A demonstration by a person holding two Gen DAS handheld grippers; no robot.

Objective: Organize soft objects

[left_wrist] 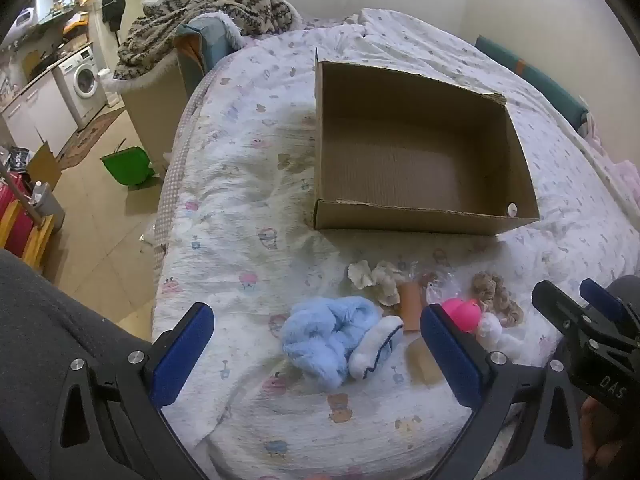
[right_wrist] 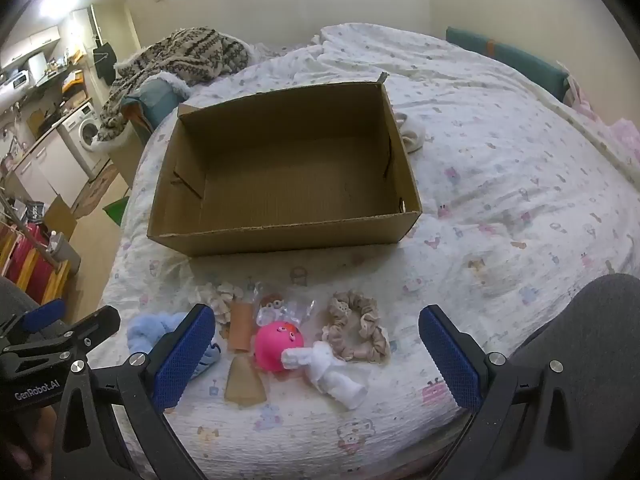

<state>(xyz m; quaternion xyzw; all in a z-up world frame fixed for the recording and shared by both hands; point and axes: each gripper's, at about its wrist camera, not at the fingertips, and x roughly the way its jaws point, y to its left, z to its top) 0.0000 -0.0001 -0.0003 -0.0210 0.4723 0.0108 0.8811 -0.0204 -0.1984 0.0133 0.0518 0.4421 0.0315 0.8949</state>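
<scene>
Left gripper (left_wrist: 316, 348) and right gripper (right_wrist: 316, 350), both angled downward, jaws wide, empty, above the fluffy light-blue plush (left_wrist: 320, 340) and pink rubber ball (right_wrist: 278, 346) lying before the open brown cardboard box (right_wrist: 280, 236), the plush partly hidden in the right view.

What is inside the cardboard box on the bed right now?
The cardboard box shows only a bare brown floor, with one small white round spot at a near corner. The strip just behind its near wall is hidden.

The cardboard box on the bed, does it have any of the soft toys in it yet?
No, the cardboard box shows only its bare floor, while the pink toy and beige scrunchie lie on the bedspread in front of it.
</scene>
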